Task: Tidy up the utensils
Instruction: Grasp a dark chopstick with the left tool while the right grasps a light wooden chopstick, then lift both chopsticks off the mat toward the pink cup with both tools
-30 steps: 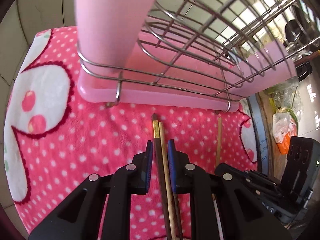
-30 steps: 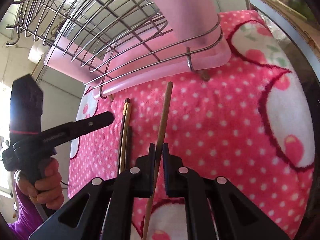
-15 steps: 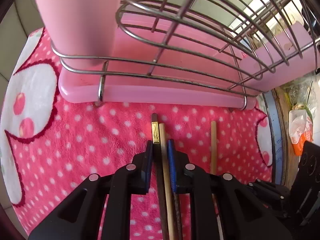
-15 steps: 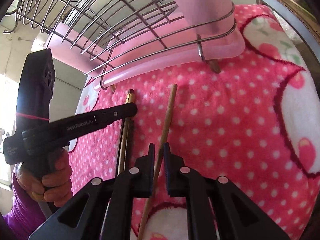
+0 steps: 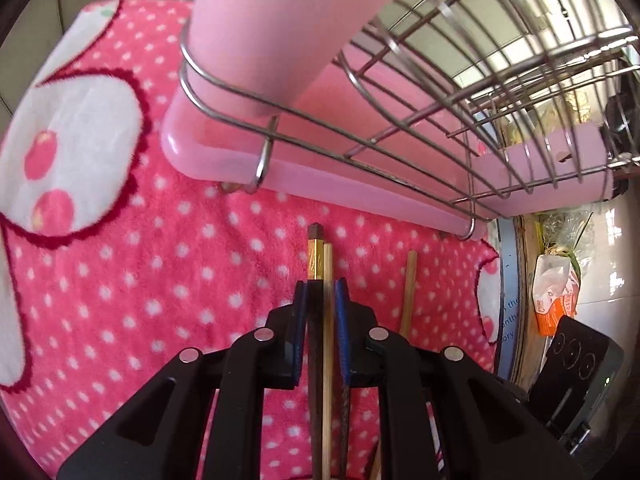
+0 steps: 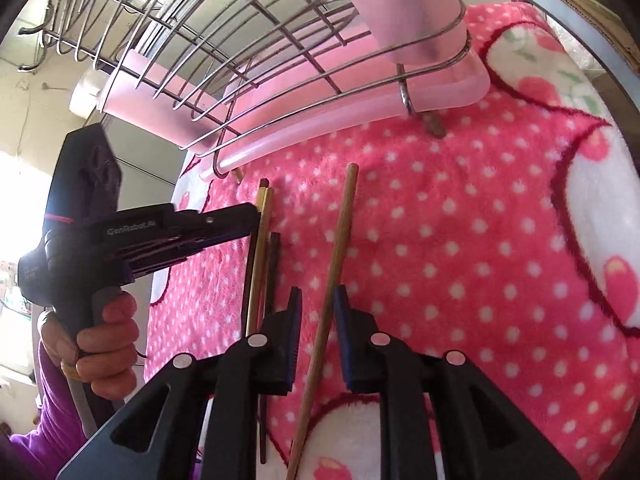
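Wooden chopsticks (image 5: 322, 292) lay bundled on the pink dotted towel (image 5: 120, 280), pinched by the left gripper (image 5: 322, 294); one lone chopstick (image 6: 340, 240) lay between the right gripper's (image 6: 317, 300) spread fingers, untouched, just before the wire rack (image 6: 240, 40)

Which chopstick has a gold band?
The dark chopstick held in the left hand-held gripper; the pale ones are plain wood.

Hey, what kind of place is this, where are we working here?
Most likely a home kitchen area. A wire dish rack on a pink drip tray sits on a pink polka-dot towel, and chopsticks lie in front of it. The tiled wall behind fits that.
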Tool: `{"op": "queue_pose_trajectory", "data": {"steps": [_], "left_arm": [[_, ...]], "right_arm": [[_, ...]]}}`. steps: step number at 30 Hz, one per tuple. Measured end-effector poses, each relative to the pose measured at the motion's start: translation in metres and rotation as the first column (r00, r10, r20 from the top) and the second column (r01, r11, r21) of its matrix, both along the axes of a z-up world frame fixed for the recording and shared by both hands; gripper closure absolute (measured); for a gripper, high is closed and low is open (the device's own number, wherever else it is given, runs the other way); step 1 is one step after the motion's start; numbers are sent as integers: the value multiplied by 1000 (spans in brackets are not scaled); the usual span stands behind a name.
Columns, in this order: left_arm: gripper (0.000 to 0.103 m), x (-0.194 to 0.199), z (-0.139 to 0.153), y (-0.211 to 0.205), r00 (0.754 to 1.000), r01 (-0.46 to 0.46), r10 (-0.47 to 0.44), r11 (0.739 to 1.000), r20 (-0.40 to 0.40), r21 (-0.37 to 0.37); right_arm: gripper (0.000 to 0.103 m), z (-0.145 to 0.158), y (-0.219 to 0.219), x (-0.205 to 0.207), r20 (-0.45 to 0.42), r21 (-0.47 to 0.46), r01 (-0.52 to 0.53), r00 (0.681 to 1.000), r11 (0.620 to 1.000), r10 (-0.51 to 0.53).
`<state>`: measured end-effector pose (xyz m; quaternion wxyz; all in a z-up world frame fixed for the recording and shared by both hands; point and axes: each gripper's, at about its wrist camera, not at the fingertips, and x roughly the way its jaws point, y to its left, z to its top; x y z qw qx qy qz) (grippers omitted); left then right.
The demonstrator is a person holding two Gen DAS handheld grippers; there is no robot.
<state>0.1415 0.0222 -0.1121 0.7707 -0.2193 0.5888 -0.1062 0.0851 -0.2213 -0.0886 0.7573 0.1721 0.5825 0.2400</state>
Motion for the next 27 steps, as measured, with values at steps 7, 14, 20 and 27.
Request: {"op": "queue_pose_trajectory", "data": {"steps": [7,14,20,27], "left_arm": [[89,-19,-1,-17,998,67,-66,995,-20,78],[89,-25,-8,-26,997,76,-75,995,-13,65],[96,-27,-8,-31,999,45,-44,997,-2,70],[96,-35,5,-11,1000,21,-23,995,15,101]], "right_arm": [[86,2,5,-6,-1,1,-28,1000,1000,28],[86,1,3,-9,-5,7,-26,1000,1000,26],[86,-1,2,-10,-11,6,-27,1000,1000,27],[86,-1,3,-11,-11,6,-25,1000,1000,25]]}}
